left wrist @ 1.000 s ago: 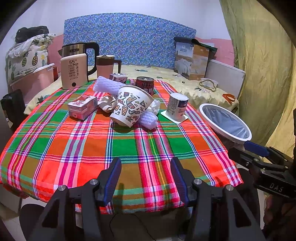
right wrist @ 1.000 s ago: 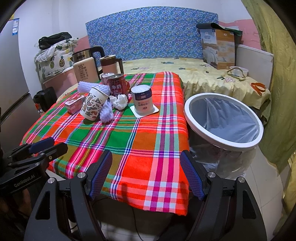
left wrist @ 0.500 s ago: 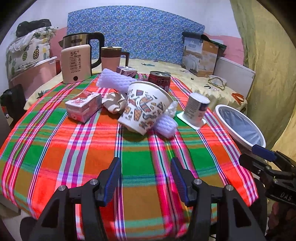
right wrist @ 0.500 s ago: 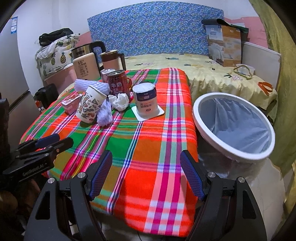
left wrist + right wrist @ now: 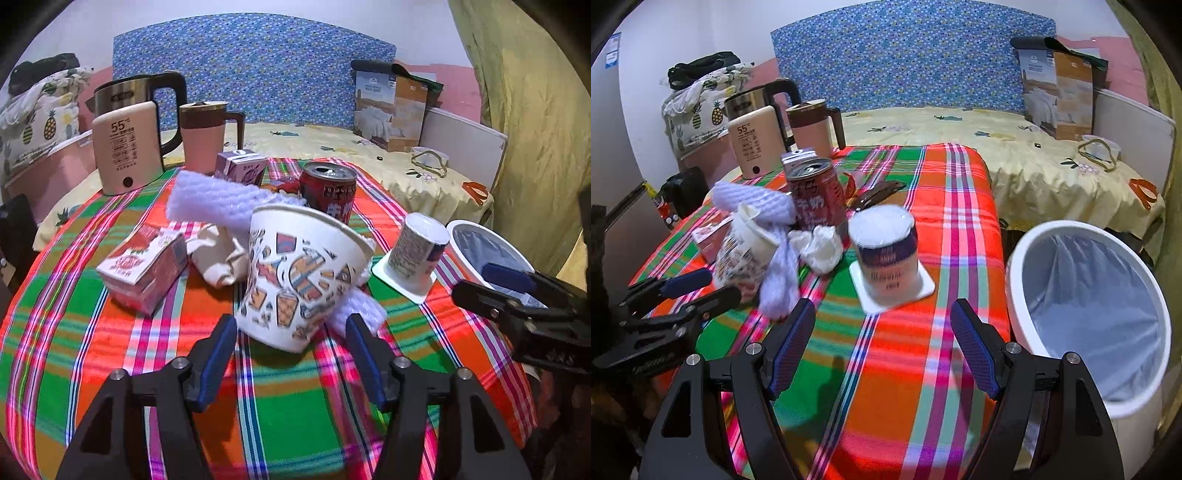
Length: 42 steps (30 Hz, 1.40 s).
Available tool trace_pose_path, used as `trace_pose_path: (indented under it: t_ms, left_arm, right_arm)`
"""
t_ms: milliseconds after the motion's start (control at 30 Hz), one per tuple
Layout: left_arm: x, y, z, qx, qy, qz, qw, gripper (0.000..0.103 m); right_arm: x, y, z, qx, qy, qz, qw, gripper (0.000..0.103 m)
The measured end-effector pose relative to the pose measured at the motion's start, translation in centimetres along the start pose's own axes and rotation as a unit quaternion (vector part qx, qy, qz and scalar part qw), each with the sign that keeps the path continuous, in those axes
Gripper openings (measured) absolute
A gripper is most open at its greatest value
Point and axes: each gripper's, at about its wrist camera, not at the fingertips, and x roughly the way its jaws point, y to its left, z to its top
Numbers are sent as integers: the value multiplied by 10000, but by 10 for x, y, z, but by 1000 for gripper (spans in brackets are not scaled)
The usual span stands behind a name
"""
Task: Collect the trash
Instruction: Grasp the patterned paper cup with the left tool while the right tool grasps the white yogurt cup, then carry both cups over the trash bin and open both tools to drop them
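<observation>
A tilted patterned paper cup [image 5: 295,277] lies on the plaid tablecloth [image 5: 110,332], with white foam netting [image 5: 218,201], a crumpled tissue [image 5: 218,258], a red can [image 5: 328,190], a pink carton [image 5: 144,266] and an upturned yogurt cup [image 5: 415,251] around it. My left gripper [image 5: 291,332] hovers just short of the paper cup's base, its jaws opening, nothing between them. My right gripper [image 5: 882,325] stands open in front of the yogurt cup [image 5: 888,253], apart from it. A white bin [image 5: 1089,306] with a liner stands right of the table.
A kettle [image 5: 129,144], a pink jug [image 5: 205,136] and a purple carton [image 5: 242,168] stand at the table's far end. Behind is a bed with a yellow sheet [image 5: 1015,147] and a cardboard box [image 5: 1058,92]. A curtain hangs on the right.
Both grippers have moved forward over the table toward the trash pile. The left one's jaws stand wider than before. The paper cup and yogurt cup now loom close.
</observation>
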Motion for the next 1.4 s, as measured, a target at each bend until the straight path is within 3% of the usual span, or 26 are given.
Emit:
trace_pose_path:
  t_ms: [400, 600, 833, 900, 1400]
  left_arm:
    - [35, 6, 11, 133, 242, -101, 9996, 64]
    - [40, 7, 15, 66, 324, -227, 9992, 64]
    - [48, 12, 18, -116, 502, -437, 9977, 63]
    - [47, 13, 18, -155, 460, -523, 9974, 55]
    - [1, 10, 2, -248, 68, -477, 9985, 54]
  right_arm:
    - [30, -2, 17, -112, 244, 209, 9994, 77]
    - [32, -5, 24, -114, 261, 279, 9992, 53]
    - [31, -8, 24, -27, 260, 279, 9993, 53]
    - [31, -8, 25, -1, 255, 276, 9993, 52]
    - [2, -13, 20, 204, 36, 301, 9993, 52]
